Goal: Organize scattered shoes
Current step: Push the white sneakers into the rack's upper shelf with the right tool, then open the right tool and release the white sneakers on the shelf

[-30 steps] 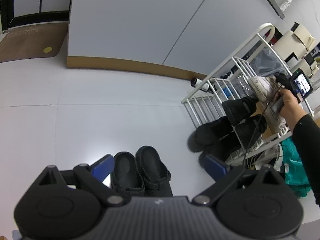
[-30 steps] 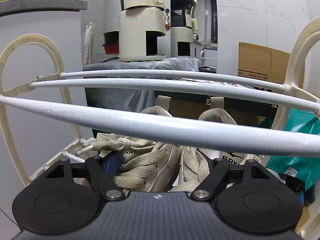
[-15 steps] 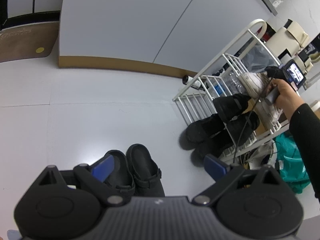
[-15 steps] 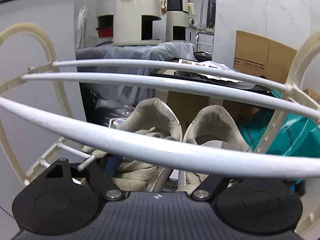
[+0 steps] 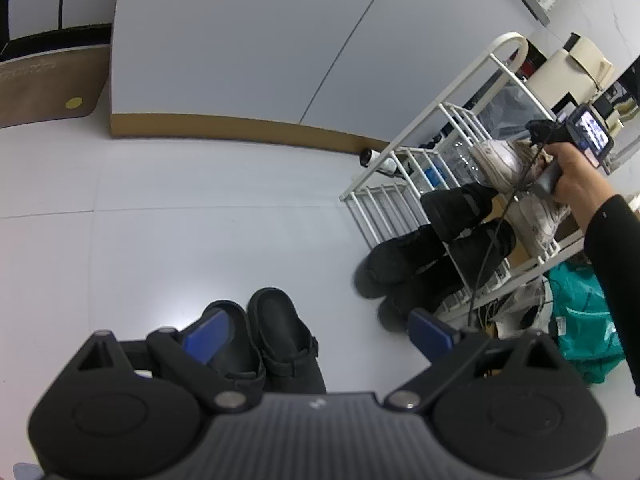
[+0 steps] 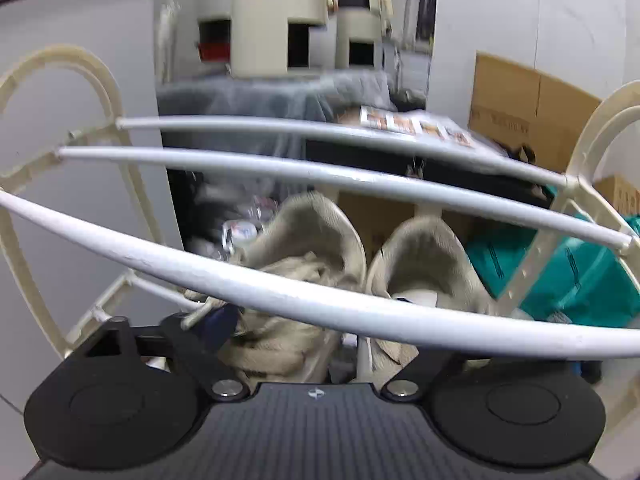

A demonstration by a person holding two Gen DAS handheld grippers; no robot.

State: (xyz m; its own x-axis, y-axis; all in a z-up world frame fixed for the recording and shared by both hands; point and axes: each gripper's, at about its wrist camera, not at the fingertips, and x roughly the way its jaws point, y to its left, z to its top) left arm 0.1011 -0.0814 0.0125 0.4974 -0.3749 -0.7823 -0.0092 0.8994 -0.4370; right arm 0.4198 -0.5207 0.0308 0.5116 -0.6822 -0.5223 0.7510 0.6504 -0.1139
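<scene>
1. Two beige sneakers [image 6: 320, 264] sit side by side on a shelf of the white shoe rack [image 6: 280, 292], under its top rails, with the toes toward the back.
2. One second ago the right gripper [image 6: 320, 340] was deep among the laces; now more of both shoes shows in front of it, so it has come back a little.
3. Its jaws have just been opening, and they stand spread wide now. The left blue pad [image 6: 218, 322] is beside the laces of the left sneaker and does not press on them. The right pad is hidden behind the front rail, so I cannot tell what it touches.
4. I judge from this that the pair is released and placed, and that this part of the task is done.
5. In the left wrist view a hand [image 5: 576, 176] holds the right gripper at the rack, and several black shoes [image 5: 456, 208] are already on the lower shelves, with some toes sticking out.
6. One pair of black clogs [image 5: 276, 340] waits on the grey floor [image 5: 200, 220], well apart from the rack.
7. Over them hangs the left gripper [image 5: 316, 328] with spread fingers and nothing between them. The clogs look slightly further from the camera than before.
8. Probably the clogs are the next pair to collect.
</scene>
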